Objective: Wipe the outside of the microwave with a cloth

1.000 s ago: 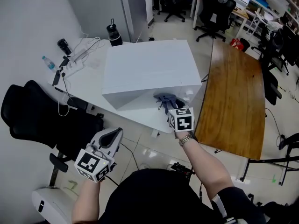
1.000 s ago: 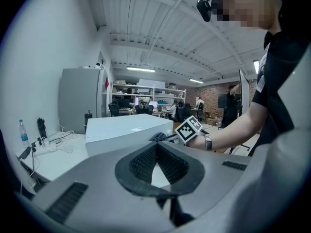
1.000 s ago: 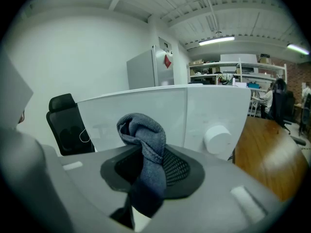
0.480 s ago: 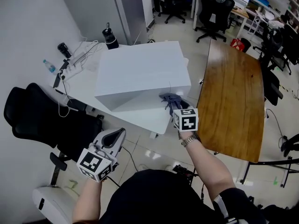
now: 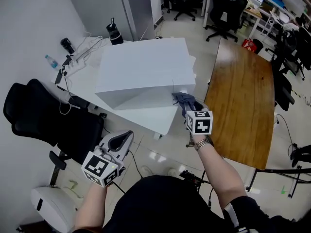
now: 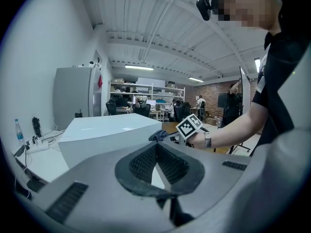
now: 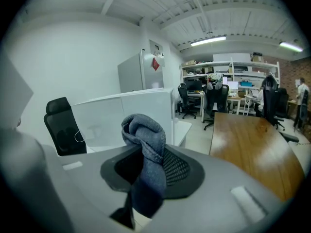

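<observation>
The right claw (image 5: 188,109) clamps a bunched grey-blue cloth (image 5: 182,99) at the front right corner of the white microwave (image 5: 141,67), which stands on the white desk (image 5: 87,89). The left claw (image 5: 122,139) hangs well apart, closed and empty.

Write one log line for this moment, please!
right tool: grips cloth | cloth: beside microwave front corner | left tool: shut, empty

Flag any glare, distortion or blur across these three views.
Head view: evenly lit and sharp, with the front face of the microwave in soft shade. Left gripper view: strong fisheye curvature, dark corners, and a mosaic patch over the person's face. Right gripper view: the same fisheye vignette, a pale sheen on the wooden table, and the cloth close up and slightly soft.
</observation>
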A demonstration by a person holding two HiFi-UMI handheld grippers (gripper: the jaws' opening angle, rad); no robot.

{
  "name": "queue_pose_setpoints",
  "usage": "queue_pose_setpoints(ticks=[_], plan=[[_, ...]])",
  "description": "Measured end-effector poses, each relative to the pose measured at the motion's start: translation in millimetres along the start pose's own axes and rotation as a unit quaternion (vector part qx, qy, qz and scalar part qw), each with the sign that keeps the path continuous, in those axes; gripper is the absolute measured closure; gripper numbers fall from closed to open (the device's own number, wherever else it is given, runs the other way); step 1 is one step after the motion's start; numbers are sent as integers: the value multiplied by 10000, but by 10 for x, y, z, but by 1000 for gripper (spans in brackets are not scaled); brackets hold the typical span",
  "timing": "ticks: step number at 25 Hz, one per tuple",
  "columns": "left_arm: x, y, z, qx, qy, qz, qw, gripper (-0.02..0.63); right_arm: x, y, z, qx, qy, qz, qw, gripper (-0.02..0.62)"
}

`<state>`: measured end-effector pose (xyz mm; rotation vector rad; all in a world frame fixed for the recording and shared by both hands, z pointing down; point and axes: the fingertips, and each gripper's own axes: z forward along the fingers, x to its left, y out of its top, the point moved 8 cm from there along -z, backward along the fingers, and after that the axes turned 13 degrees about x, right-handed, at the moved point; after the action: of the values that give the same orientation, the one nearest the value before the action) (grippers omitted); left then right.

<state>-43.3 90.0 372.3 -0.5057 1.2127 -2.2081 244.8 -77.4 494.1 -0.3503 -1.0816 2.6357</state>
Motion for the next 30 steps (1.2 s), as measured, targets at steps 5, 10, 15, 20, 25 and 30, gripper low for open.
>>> queue_pose_setpoints(ticks=[5,10,15,20,25,30], plan=[[-141,-32,38,-14,-21,-59,10000,601,-146,-2,-131,-87,-88,-10,9999,489],[-289,-29,52,-86,-31,-139,9999,601,-143,8,-352,-243,-8,-165,9996,488],[-429,-28,57,-198,-8,-206,9996,601,-52,-10,-611,-439,224,-434,9978,488],[-494,2,44,-342,74,-253,9991,601,143,21,-964,-710,551,-735,9932,486],[-524,59,-19,-516,126,-245,9983,601,447,75,-1326,-1046,947,-923,9857,485],[-474,79,-132,-640,135,-215,9976,601,817,73,-1667,-1291,1325,-1066,9769,486]])
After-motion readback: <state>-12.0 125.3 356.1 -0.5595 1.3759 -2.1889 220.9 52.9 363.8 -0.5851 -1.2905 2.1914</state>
